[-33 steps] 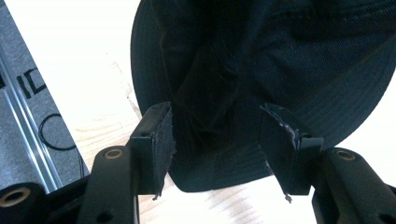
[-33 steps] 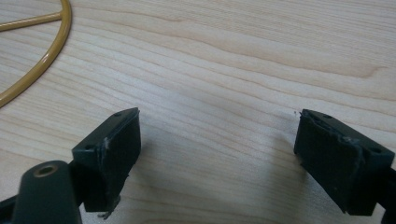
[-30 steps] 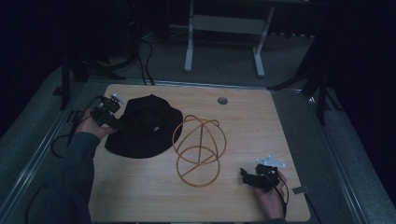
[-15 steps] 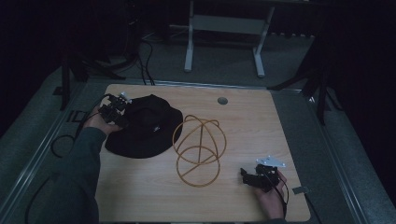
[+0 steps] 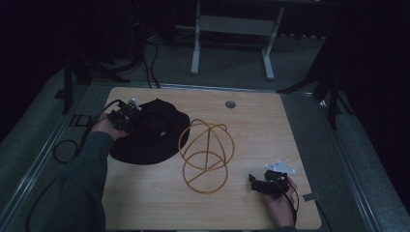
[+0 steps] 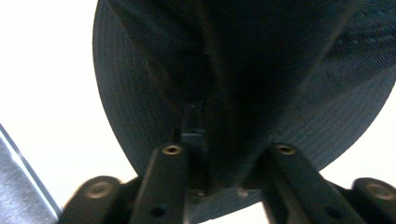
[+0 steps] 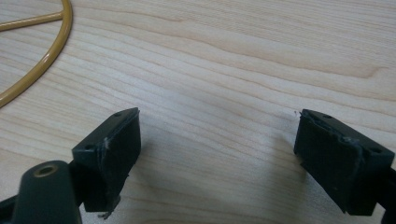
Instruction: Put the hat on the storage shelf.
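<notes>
A black brimmed hat (image 5: 152, 137) lies on the left half of the wooden table (image 5: 270, 130). My left gripper (image 5: 124, 115) is at the hat's far left edge. In the left gripper view the dark fabric (image 6: 327, 93) bunches into a fold between the jaws, and the gripper (image 6: 229, 158) is shut on the brim. A gold wire stand (image 5: 205, 154) of rings and arcs sits at the table's middle, touching the hat's right side. My right gripper (image 5: 263, 183) rests near the front right, open over bare wood (image 7: 217, 144), with the stand's base ring (image 7: 46, 60) off to its left.
A round cable hole (image 5: 230, 104) sits near the table's far edge. Black cables (image 5: 63, 150) trail over the floor at the left. A white metal frame (image 5: 232, 29) stands beyond the table. Bare wood lies between the stand and the right edge.
My left gripper has moved right, from beside the hat onto its far left brim. The right gripper has stayed in place.
</notes>
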Demonstrator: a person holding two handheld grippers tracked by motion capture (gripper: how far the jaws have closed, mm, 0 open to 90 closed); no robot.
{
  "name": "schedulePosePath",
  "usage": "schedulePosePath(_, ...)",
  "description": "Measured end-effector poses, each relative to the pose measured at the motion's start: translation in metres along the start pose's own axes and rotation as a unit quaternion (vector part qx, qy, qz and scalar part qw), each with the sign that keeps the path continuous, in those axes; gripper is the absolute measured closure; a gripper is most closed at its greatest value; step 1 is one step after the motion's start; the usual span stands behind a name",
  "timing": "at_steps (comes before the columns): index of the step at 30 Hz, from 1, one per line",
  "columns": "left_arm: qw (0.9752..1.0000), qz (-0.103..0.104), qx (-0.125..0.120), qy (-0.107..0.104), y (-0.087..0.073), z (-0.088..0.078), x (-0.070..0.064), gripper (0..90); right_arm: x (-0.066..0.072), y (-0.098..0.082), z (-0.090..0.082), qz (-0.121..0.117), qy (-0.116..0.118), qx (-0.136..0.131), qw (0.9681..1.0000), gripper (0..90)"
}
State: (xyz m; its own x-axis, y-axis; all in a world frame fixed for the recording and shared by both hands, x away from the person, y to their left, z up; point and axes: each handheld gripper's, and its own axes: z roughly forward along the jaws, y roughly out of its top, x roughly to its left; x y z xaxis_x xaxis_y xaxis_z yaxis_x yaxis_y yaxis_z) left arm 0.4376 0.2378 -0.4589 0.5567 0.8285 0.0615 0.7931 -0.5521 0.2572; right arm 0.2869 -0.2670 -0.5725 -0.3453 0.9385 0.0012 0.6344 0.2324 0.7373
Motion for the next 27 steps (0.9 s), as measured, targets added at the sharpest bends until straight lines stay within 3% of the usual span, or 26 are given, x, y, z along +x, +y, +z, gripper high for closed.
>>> schedulePosePath(3, 0.9999, 0.004, 0.006, -0.011, 0.000, 0.000, -0.002, 86.3, 0.000, 0.000, 0.000, 0.000, 0.000, 0.000, 1.0000, 14.6)
schedulePosePath(9, 0.9996, 0.007, 0.016, -0.020, 0.002, 0.001, -0.003, 87.0, 0.000, 0.000, 0.000, 0.000, 0.000, 0.000, 1.0000, 14.6)
schedulePosePath(13, 0.9998, -0.001, 0.016, -0.008, 0.003, 0.005, -0.003, 69.2, 0.000, 0.000, 0.000, 0.000, 0.001, 0.000, 1.0000, 14.6)
schedulePosePath(17, 0.9998, -0.006, 0.016, -0.004, 0.004, 0.008, -0.003, 61.1, 0.000, 0.000, 0.000, -0.001, 0.001, 0.000, 1.0000, 14.6)
schedulePosePath(20, 0.9997, -0.008, 0.017, -0.017, 0.005, 0.008, -0.004, 68.6, 0.000, 0.000, 0.000, -0.001, 0.001, 0.000, 1.0000, 14.6)
schedulePosePath(24, 0.9995, -0.009, 0.026, -0.016, 0.006, 0.011, -0.007, 84.2, 0.000, 0.000, 0.000, -0.001, 0.001, 0.000, 1.0000, 14.6)
schedulePosePath(27, 0.9991, -0.003, 0.034, -0.025, 0.006, 0.010, -0.008, 87.8, 0.000, 0.000, 0.000, -0.002, 0.001, 0.000, 1.0000, 14.6)
